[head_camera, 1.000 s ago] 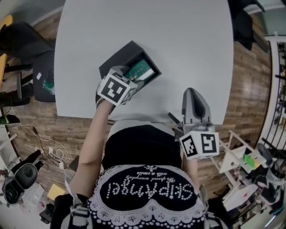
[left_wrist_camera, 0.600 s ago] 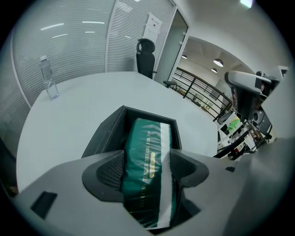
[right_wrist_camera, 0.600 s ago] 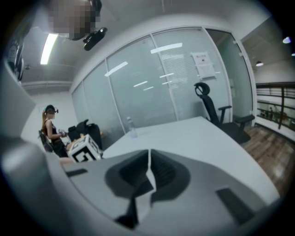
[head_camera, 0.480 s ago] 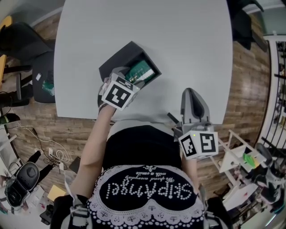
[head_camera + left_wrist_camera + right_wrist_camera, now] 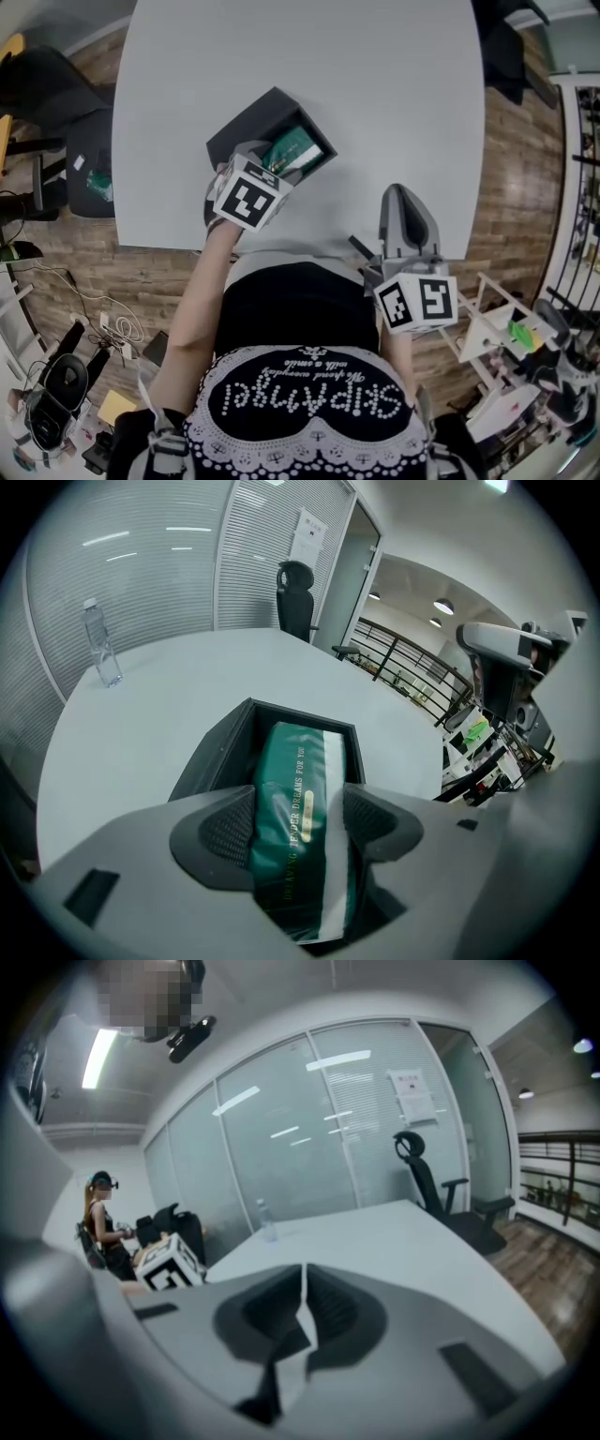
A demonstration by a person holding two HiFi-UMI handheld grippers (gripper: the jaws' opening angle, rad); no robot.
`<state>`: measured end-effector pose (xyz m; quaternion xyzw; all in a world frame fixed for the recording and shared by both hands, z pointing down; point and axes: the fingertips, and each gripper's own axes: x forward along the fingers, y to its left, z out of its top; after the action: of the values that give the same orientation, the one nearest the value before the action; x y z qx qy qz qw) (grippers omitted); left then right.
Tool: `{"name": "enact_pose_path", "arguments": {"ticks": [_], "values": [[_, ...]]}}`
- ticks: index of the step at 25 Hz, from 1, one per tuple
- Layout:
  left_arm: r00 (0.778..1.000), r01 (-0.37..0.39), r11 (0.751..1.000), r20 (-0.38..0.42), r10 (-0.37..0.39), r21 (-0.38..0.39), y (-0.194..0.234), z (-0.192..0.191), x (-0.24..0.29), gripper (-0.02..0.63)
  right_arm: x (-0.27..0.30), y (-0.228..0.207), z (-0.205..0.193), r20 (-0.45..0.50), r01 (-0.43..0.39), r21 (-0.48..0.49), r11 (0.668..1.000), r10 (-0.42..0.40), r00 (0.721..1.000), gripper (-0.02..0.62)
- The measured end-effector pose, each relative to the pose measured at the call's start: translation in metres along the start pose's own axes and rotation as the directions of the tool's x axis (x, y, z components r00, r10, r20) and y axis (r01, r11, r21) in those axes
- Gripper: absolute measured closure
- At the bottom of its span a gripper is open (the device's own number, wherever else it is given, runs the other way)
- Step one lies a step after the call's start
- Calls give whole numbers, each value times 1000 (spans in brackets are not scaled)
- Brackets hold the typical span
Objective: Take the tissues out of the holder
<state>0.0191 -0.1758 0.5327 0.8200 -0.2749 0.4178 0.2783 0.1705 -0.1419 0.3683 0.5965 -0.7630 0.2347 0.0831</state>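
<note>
Its jaws having just been closing, the left gripper (image 5: 300, 827) is pinching the green tissue pack (image 5: 298, 757) sitting in the black holder (image 5: 217, 754) (walls closing round it, a water bottle (image 5: 101, 647) standing well apart), while the right gripper (image 5: 303, 1312) is hovering clenched, empty.

**An office meeting room**

A wide white table (image 5: 375, 94) fills the middle, with a water bottle (image 5: 101, 644) standing near one edge. Two sides are closed off by glass walls (image 5: 281, 1147) backed with slatted blinds, and a printed notice (image 5: 412, 1096) is stuck to one glass panel. A black swivel chair (image 5: 296, 597) with headrest and armrests stands at the table, and more dark chairs (image 5: 56, 84) sit beside it on the wood-plank floor (image 5: 525, 169). Long strip lights (image 5: 97, 1058) and round ceiling lamps (image 5: 442, 606) shine overhead. Past an open doorway a metal railing (image 5: 412, 663) runs along a gallery. Loose cables (image 5: 103, 319) and equipment lie on the floor by the table's near corner
</note>
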Motion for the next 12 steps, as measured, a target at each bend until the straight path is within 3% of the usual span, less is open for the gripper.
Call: {"name": "enact_pose_path", "arguments": {"ticks": [5, 12], "values": [[1000, -5, 1000, 30, 6, -21, 3, 5, -12, 288, 1, -2, 1, 3, 5, -4, 1000, -5, 1000, 560], [986, -32, 998, 159, 41, -58, 8, 23, -48, 287, -1, 2, 3, 14, 1, -13, 1000, 0, 1000, 560]]}}
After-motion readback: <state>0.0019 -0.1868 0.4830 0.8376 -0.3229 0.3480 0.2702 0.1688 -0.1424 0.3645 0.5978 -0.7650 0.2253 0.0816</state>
